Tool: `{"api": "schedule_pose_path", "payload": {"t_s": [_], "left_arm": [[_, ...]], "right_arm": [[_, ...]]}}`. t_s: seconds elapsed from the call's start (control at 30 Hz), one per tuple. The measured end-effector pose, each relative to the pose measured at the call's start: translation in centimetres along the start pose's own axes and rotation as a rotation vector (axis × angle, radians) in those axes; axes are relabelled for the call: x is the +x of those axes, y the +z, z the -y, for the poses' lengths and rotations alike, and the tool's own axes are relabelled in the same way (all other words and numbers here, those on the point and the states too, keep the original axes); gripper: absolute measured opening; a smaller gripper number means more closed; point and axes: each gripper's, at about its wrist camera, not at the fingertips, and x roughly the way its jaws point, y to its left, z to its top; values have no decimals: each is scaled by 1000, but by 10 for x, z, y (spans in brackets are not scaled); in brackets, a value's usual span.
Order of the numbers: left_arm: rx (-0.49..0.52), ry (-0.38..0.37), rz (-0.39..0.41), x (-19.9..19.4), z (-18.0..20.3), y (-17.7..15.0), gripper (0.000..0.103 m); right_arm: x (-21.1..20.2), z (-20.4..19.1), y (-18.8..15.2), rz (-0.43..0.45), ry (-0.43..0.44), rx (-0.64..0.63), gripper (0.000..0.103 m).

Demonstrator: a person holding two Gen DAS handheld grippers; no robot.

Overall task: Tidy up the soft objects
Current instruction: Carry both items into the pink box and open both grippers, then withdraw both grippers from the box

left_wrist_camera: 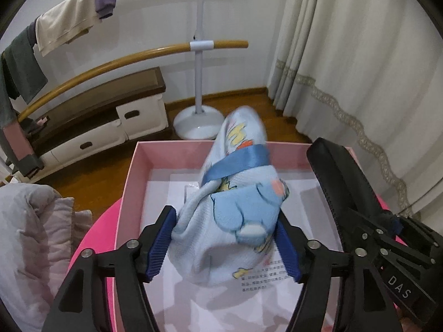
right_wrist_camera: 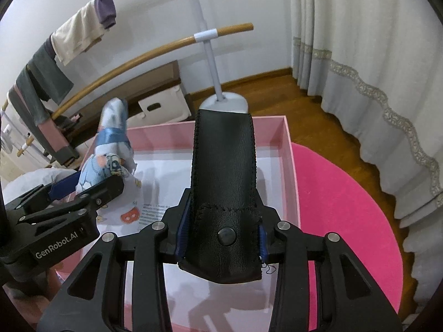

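My left gripper (left_wrist_camera: 225, 244) is shut on a rolled light-blue cartoon-print cloth (left_wrist_camera: 235, 207) tied with a blue ribbon, held upright over the open pink box (left_wrist_camera: 130, 182). The cloth also shows in the right wrist view (right_wrist_camera: 110, 160), with the left gripper (right_wrist_camera: 83, 188) at the left. My right gripper (right_wrist_camera: 221, 235) is shut on a black leather pouch (right_wrist_camera: 224, 177) with a snap button, held over the same pink box (right_wrist_camera: 290, 171). The pouch shows in the left wrist view (left_wrist_camera: 340, 182) at the right. A printed white sheet (left_wrist_camera: 249, 298) lines the box bottom.
The box sits on a round hot-pink surface (right_wrist_camera: 346, 221). A pale quilt (left_wrist_camera: 30, 235) lies to the left. A wooden-rail rack (left_wrist_camera: 199, 45) with hanging clothes, a low cabinet (left_wrist_camera: 110, 116) and curtains (left_wrist_camera: 360, 55) stand beyond on the wood floor.
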Motion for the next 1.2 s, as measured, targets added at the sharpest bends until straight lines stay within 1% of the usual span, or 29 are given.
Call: {"api": "schedule_pose_path", "payload": {"t_s": [0.1, 0.17, 0.2, 0.23, 0.27, 0.3, 0.33, 0.4, 0.43, 0.57, 0.73, 0.9, 0.93, 0.97, 1.0, 1.1, 1.2], "left_arm": [[7, 6, -7, 5, 0, 11, 72], [3, 14, 8, 2, -2, 15, 78], [2, 22, 19, -2, -4, 15, 83], [0, 29, 32, -5, -5, 17, 87], [-3, 32, 47, -10, -6, 20, 89], [-6, 35, 62, -16, -6, 17, 91], [-9, 41, 81, -22, -7, 19, 95], [-10, 52, 125, -37, -9, 17, 102], [-9, 57, 155, -45, -10, 16, 102], [6, 87, 251, -79, -9, 7, 103], [5, 107, 342, -119, -11, -16, 103], [-19, 100, 411, -157, -13, -54, 103], [-25, 98, 418, -164, -12, -68, 103], [-31, 93, 426, -167, -11, -75, 103], [-38, 87, 433, -176, -19, -85, 103], [-53, 77, 455, -204, -20, -127, 103], [-65, 79, 480, -229, -25, -155, 103]], "right_arm": [[3, 3, 0, -7, -7, 13, 42], [3, 5, -1, -1, -11, 23, 47], [0, 6, -1, 6, -5, 30, 52], [-2, 6, -2, 9, -7, 33, 66], [-3, 7, -1, 12, -9, 35, 87], [-8, 7, -2, 24, -8, 37, 96], [-12, 7, -3, 36, -8, 42, 103], [-22, 9, -6, 58, -6, 54, 103], [-26, 9, -6, 64, -7, 58, 103], [-55, 8, -11, 116, -24, 69, 103], [-107, -3, -25, 198, -20, 54, 103], [-157, -15, -41, 277, -20, 29, 103], [-168, -17, -46, 295, -23, 24, 103], [-176, -19, -50, 307, -24, 22, 103], [-187, -21, -57, 323, -23, 20, 103], [-209, -23, -71, 353, -18, 14, 103], [-235, -25, -92, 396, -25, 0, 103]]}}
